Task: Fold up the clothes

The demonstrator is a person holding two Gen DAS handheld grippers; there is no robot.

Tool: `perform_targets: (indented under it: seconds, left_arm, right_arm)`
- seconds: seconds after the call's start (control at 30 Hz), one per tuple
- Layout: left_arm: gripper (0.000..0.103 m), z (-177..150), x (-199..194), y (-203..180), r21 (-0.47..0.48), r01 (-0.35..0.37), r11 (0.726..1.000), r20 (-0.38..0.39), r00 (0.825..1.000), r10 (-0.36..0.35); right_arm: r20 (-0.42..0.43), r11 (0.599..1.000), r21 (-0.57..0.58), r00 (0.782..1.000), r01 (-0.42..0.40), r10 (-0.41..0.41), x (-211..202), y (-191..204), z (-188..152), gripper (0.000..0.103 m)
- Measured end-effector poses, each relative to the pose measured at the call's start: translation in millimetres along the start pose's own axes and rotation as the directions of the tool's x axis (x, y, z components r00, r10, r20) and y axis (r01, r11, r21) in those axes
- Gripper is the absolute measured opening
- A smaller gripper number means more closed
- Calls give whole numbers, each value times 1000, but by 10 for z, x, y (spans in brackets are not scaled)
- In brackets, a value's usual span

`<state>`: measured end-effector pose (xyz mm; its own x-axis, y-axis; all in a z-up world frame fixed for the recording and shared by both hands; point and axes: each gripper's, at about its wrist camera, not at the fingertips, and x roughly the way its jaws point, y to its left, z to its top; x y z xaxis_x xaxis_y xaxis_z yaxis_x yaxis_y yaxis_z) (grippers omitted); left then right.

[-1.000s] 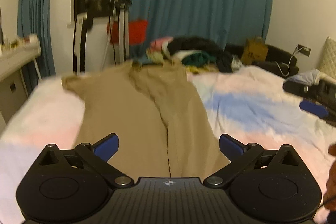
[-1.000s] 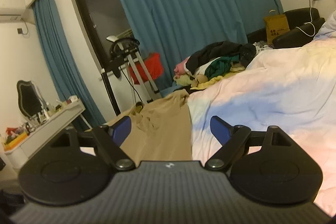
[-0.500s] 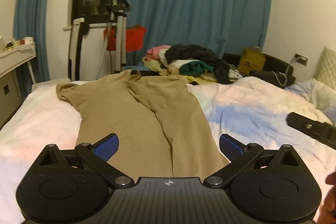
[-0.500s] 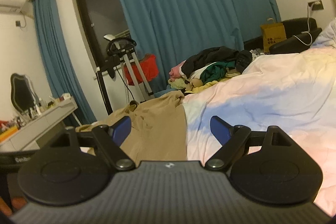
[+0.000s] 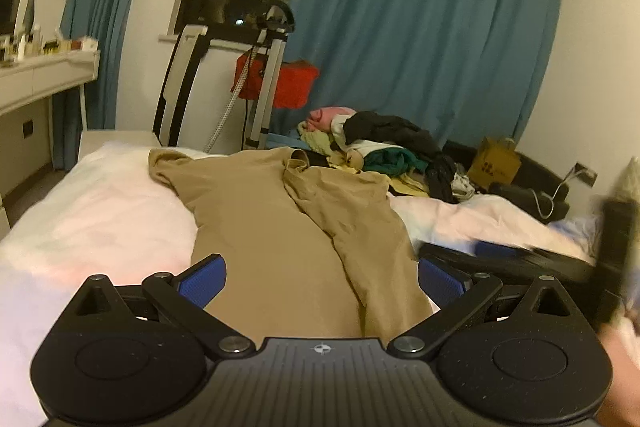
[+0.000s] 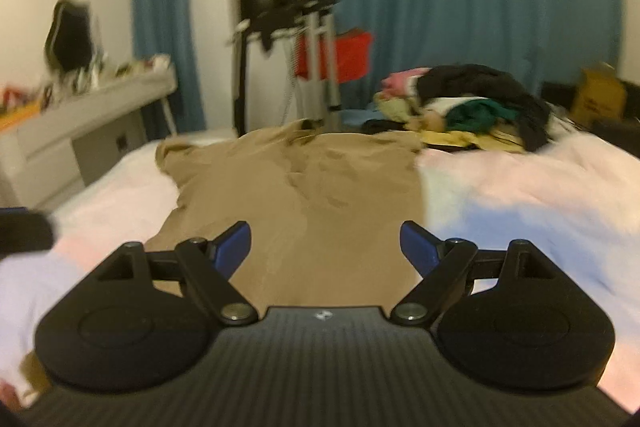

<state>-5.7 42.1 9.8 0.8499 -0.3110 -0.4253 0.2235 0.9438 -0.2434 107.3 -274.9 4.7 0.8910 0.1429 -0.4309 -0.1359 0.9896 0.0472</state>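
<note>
A tan shirt (image 5: 280, 239) lies spread on the bed, its right side folded over toward the middle; the right wrist view shows the same tan shirt (image 6: 304, 195) stretching away from me. My left gripper (image 5: 320, 277) hovers open above the shirt's near hem, nothing between its blue pads. My right gripper (image 6: 325, 241) is open too, over the near part of the shirt. In the left wrist view the right gripper (image 5: 520, 259) appears blurred at the right, beside the shirt's edge.
The bed (image 5: 100, 223) has a pale pink and blue cover. A pile of mixed clothes (image 5: 380, 147) sits at its far end. Beyond stand a tripod-like stand (image 5: 268, 75), a white desk (image 5: 36, 79) on the left and blue curtains (image 5: 420, 27).
The right gripper has swung left, from over the bare cover to over the shirt, and now shows blurred in the left view. The left gripper has shifted slightly and tilted upward.
</note>
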Motion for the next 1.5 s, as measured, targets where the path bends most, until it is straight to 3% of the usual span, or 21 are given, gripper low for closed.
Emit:
perform_targets:
  seconds: [0.1, 0.2, 0.27, 0.3, 0.43, 0.53, 0.57, 0.67, 0.7, 0.73, 0.8, 0.87, 1.0, 1.13, 1.23, 1.37, 1.5]
  left_arm:
    - [103, 31, 60, 248, -26, 5, 1000, 1, 1000, -5]
    - [103, 24, 142, 587, -78, -35, 996, -33, 999, 32]
    - [103, 25, 222, 863, -149, -41, 988, -54, 998, 34]
    - [103, 26, 262, 1000, -183, -46, 982, -64, 997, 35]
    - [103, 11, 468, 1454, -318, -177, 932, -110, 983, 149]
    - [103, -2, 622, 1656, -377, -182, 908, -132, 981, 141]
    - [103, -7, 661, 1703, -383, -194, 903, -139, 979, 151]
    - [103, -15, 748, 1759, -322, -315, 893, -153, 948, 279]
    - [103, -24, 783, 1773, -298, -347, 889, -163, 936, 311]
    - [103, -38, 792, 1772, -297, -350, 888, -164, 935, 314]
    - [103, -47, 785, 1770, -298, -348, 889, -158, 936, 314]
    - [103, -51, 760, 1751, -300, -341, 891, -150, 939, 309]
    - [103, -88, 706, 1724, -291, -356, 888, -160, 933, 322]
    - [102, -41, 727, 1562, -274, -332, 903, -145, 942, 303]
    - [102, -53, 698, 1420, -248, -292, 924, -140, 954, 264]
    - [102, -86, 720, 1223, -198, -246, 949, -132, 966, 223]
    - [102, -156, 869, 1016, -134, -195, 972, -147, 973, 175]
  right_arm:
    - [-39, 998, -37, 998, -53, 52, 611, 378, 210, 83]
    - [-65, 988, -84, 990, -128, 123, 1249, 804, 352, 82]
    - [-80, 978, -115, 983, -175, 166, 1666, 1088, 375, 82]
    - [-89, 973, -119, 978, -196, 187, 1866, 1222, 381, 82]
    - [-88, 956, -97, 959, -277, 269, 2552, 1760, 454, 82]
    - [-80, 946, -111, 952, -304, 296, 2923, 2169, 515, 82]
    - [-77, 945, -104, 949, -312, 305, 3019, 2250, 535, 82]
    - [-92, 954, -42, 952, -295, 291, 3261, 2298, 543, 79]
    - [-99, 958, -19, 954, -287, 283, 3339, 2301, 542, 69]
    - [-103, 962, 2, 957, -274, 273, 3399, 2287, 540, 62]
    - [-98, 968, 53, 963, -245, 250, 3428, 2173, 539, 27]
    - [-88, 969, 109, 969, -221, 230, 3398, 2027, 578, 9]
    - [-12, 972, 136, 981, -192, 196, 3130, 1728, 824, 7]
    - [133, 969, 179, 980, -172, 150, 2646, 1166, 1186, 7]
    - [204, 958, 258, 976, -124, 71, 2377, 606, 1275, 7]
    - [203, 916, 400, 978, -37, -50, 2333, -149, 1092, 7]
    - [113, 838, 544, 984, 54, -137, 2551, -786, 666, 7]
